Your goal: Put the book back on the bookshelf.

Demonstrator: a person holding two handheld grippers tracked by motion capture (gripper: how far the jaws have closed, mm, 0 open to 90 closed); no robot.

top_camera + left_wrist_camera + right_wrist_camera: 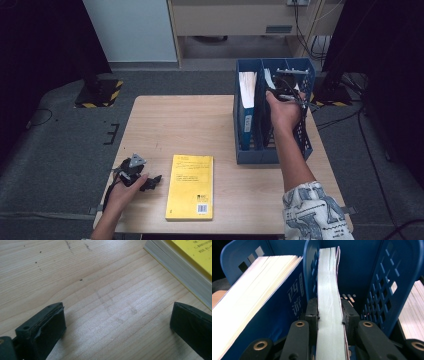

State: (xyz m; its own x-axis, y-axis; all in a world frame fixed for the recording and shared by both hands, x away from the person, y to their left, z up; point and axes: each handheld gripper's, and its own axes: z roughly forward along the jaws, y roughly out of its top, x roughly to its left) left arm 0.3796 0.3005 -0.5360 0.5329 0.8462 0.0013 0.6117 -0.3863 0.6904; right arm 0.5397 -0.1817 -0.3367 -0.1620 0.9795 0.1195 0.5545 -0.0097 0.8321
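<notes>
The book (pixel 329 302) is standing upright in the blue file holder (pixel 272 155) at the desk's far right corner, with the right gripper (pixel 329 317) clamping it. The left gripper (pixel 117 325) is sitting wide open near the front left edge, beside a yellow book (pixel 191 186).

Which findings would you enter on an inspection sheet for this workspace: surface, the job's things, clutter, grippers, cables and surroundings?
Surface: pale wooden table, faint scuffs.
Job's things: blue file rack at right; thin book upright in its middle slot; blue book in the left slot.
Clutter: yellow book lying flat near the front edge.
Grippers: right gripper clamped on the thin book; left gripper resting on the table, jaws wide apart.
Cables: black cables on the floor at right.
Surroundings: grey carpet, dark curtains.
</notes>
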